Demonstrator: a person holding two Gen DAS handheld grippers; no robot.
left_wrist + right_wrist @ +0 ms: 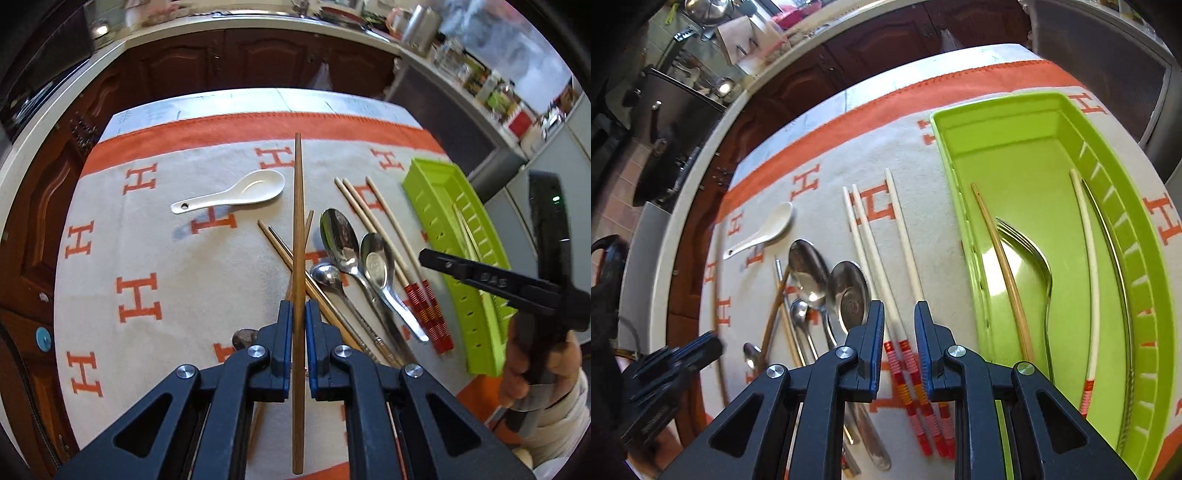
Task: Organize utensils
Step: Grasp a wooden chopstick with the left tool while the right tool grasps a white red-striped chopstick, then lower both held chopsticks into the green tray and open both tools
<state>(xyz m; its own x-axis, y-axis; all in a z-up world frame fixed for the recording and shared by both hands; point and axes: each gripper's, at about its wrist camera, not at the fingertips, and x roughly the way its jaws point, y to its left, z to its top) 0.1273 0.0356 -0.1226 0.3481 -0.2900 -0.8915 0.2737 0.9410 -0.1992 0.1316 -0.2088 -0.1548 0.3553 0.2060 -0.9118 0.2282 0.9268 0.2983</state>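
Note:
My left gripper (298, 306) is shut on a long brown wooden chopstick (297, 221), held above the cloth. Under it lie more brown chopsticks (275, 242), several metal spoons (338, 236) and a white ceramic spoon (240, 192). My right gripper (899, 314) hovers with a narrow gap between its jaws and nothing pinched, over three white chopsticks with red-striped ends (871, 251). To its right, the green tray (960, 110) holds a brown chopstick (1008, 280), a fork (1041, 266), a white chopstick (1087, 258) and a thin metal rod (1115, 258).
A grey cloth with orange H marks and an orange border (221, 125) covers the table. Dark wooden cabinets (258, 62) and a cluttered counter stand beyond its far edge. A hand (517, 376) holds the right gripper beside the green tray (436, 192).

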